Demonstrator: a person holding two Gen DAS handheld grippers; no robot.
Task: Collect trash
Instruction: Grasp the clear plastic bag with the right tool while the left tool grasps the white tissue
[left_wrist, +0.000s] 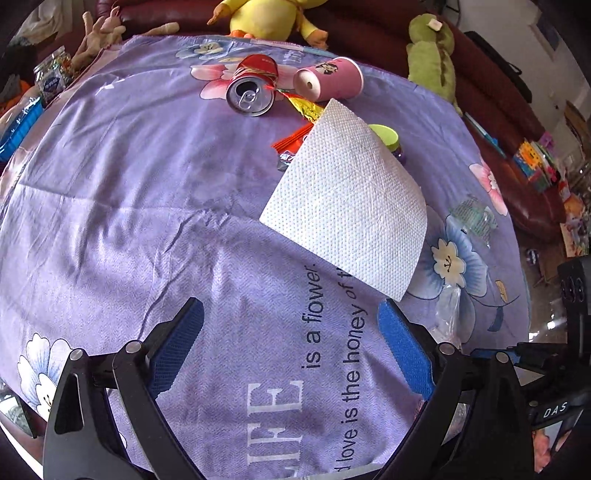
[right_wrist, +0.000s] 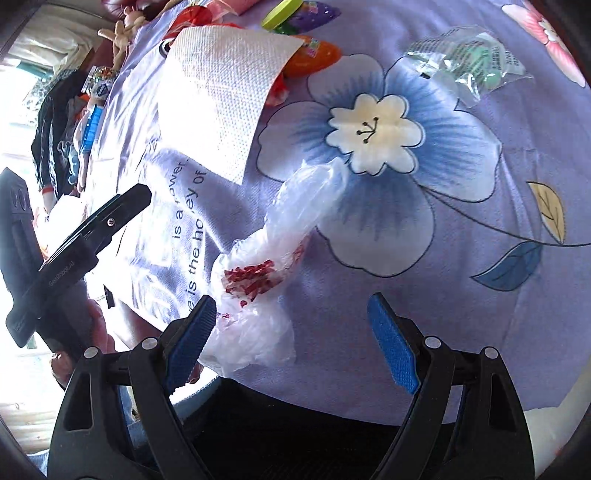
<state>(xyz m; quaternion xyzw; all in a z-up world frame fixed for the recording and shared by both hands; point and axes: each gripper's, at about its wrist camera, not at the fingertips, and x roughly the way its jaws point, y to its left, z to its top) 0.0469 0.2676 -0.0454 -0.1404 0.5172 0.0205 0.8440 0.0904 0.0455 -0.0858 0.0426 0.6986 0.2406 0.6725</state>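
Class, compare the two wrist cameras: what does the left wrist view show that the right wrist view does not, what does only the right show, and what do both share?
Only the left view shows the soda can lying whole beside the pink paper cup, with a yellow plush toy behind. Only the right view shows the crumpled plastic bag with its red print near the open right gripper. Both show the paper towel, the clear wrapper and the purple flowered cloth.

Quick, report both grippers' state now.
Left gripper: open, holding nothing.
Right gripper: open, holding nothing; the plastic bag lies loose on the cloth just beyond the fingertips.
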